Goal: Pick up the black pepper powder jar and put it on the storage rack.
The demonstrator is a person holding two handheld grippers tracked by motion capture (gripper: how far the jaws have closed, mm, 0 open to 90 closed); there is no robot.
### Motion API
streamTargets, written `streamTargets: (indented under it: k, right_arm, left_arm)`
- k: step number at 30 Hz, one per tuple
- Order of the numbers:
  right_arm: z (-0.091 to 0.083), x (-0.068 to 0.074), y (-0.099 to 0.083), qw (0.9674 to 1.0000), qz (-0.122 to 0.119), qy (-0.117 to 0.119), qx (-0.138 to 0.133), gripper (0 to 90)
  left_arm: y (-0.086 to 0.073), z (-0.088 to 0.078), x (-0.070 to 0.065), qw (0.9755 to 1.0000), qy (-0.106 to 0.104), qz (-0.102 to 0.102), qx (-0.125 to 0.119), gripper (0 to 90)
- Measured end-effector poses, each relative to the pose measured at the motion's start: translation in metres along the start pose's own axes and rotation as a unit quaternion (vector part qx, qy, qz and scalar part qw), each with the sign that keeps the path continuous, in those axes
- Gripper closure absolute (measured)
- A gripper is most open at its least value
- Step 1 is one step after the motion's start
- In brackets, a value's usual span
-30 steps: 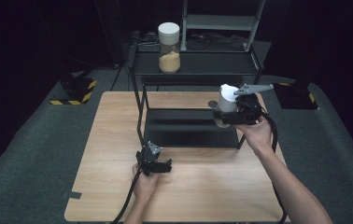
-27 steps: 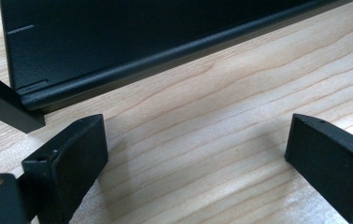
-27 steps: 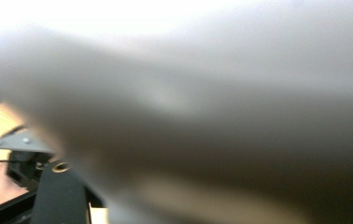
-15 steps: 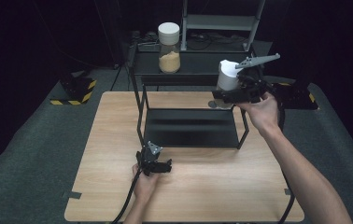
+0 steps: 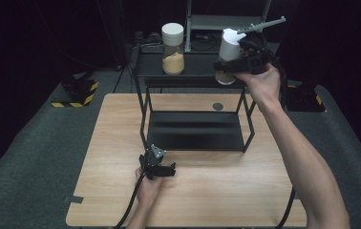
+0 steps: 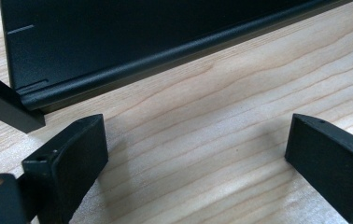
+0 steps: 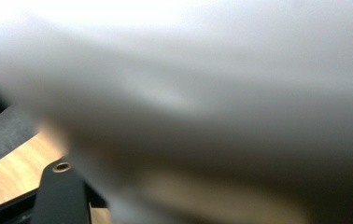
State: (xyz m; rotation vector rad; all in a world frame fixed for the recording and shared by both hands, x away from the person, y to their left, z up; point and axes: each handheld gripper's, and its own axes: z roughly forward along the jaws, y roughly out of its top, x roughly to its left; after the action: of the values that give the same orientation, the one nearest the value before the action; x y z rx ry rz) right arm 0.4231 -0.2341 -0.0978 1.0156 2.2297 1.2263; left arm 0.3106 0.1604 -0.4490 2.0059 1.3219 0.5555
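A jar [image 5: 229,45] with a white lid and tan contents is in the air at the right end of the black rack's top shelf [image 5: 195,70]. My right gripper [image 5: 238,62] is shut on it. In the right gripper view the jar [image 7: 188,93] is a close white blur above one black jaw. A second jar [image 5: 173,47] of the same kind stands upright on the top shelf, to the left. My left gripper [image 5: 162,169] rests on the wooden table [image 5: 217,191] before the rack's front left leg. Its jaws are open, with only bare wood between the fingers [image 6: 72,154].
The rack's lower shelf [image 5: 195,131] is bare, and its front edge [image 6: 132,70] lies just beyond my left gripper. A small dark disc [image 5: 217,106] sits on the table behind the rack. Black-and-yellow blocks [image 5: 76,93] lie on the floor at the left.
My right hand has lifted the jar from beside the rack's right side up to top-shelf height, farther back. The left gripper has stayed where it was.
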Motion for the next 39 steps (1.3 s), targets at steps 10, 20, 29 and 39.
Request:
streamTargets:
  k: [10, 20, 29, 39]
  right_arm:
    - [0.035, -0.002, 0.027, 0.9982, 0.035, -0.043, 0.025, 30.6]
    - [0.053, -0.005, 0.029, 0.9959, 0.057, -0.065, 0.029, 30.5]
    - [0.057, -0.010, 0.028, 0.9955, 0.063, -0.063, 0.031, 30.5]
    - [0.062, -0.009, 0.027, 0.9962, 0.046, -0.062, 0.041, 30.4]
  left_arm:
    - [0.000, 0.000, 0.000, 1.0000, 0.000, 0.002, 0.000, 5.6]
    - [0.000, 0.000, 0.000, 1.0000, 0.001, 0.002, 0.000, 5.6]
    - [0.000, 0.000, 0.000, 1.0000, 0.001, 0.002, 0.000, 5.6]
    - [0.000, 0.000, 0.000, 1.0000, 0.001, 0.002, 0.000, 5.6]
